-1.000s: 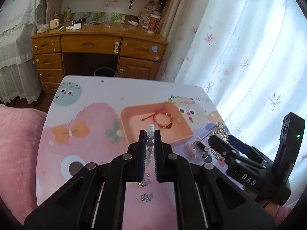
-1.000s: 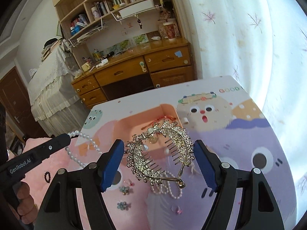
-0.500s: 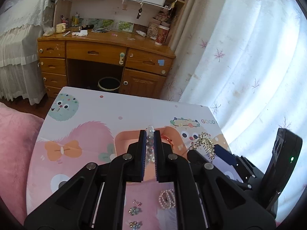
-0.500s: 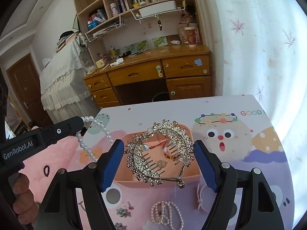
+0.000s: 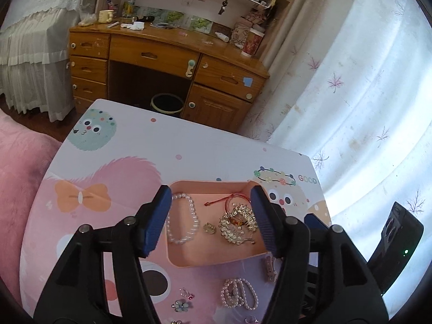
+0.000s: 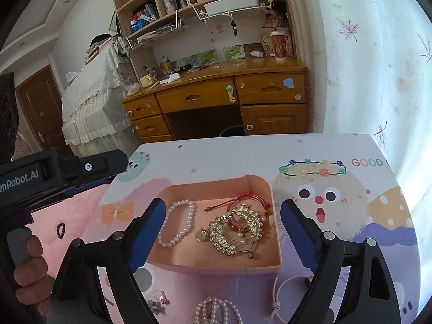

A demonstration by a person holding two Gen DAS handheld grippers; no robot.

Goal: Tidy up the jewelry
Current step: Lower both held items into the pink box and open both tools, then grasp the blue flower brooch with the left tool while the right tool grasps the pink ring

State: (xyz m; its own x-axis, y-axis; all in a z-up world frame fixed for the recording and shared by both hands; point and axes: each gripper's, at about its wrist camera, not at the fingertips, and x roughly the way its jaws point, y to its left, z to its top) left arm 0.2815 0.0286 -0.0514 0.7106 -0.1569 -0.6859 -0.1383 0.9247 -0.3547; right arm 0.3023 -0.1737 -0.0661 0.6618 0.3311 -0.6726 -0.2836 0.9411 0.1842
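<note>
Now both loads are down: a second ago the left tool [image 5: 212, 220] was pinched on a strand of white pearls and the right tool [image 6: 221, 239] carried the gold filigree hair comb; at this moment both sets of jaws are opening, with nothing between the pads of either. The white pearl bracelet [image 6: 176, 224] lies in the left half of the shallow pink rectangular tray [image 6: 216, 266], and the gold filigree comb [image 6: 235, 229] lies in the right half, resting partly over the red cord bracelet [image 6: 243, 199] and touching a small gold charm [image 6: 202, 235]. So, by my reading, two more pieces are sorted and both tools are free for the next pick.

Four pieces are in the tray, none hanging over its rim.

Outside it, on the cartoon-printed pink desk [image 5: 121, 145], more is left near the tray's front edge: a coiled multi-strand pearl bracelet [image 5: 239, 293], a pale blue flower earring [image 5: 181, 305], a small pink-stoned ring [image 5: 186, 293] and a pale hair clip [image 5: 270, 268]. A thin white cord loop [image 6: 283, 294] lies by the right tool. The task is well along, not finished.
</note>
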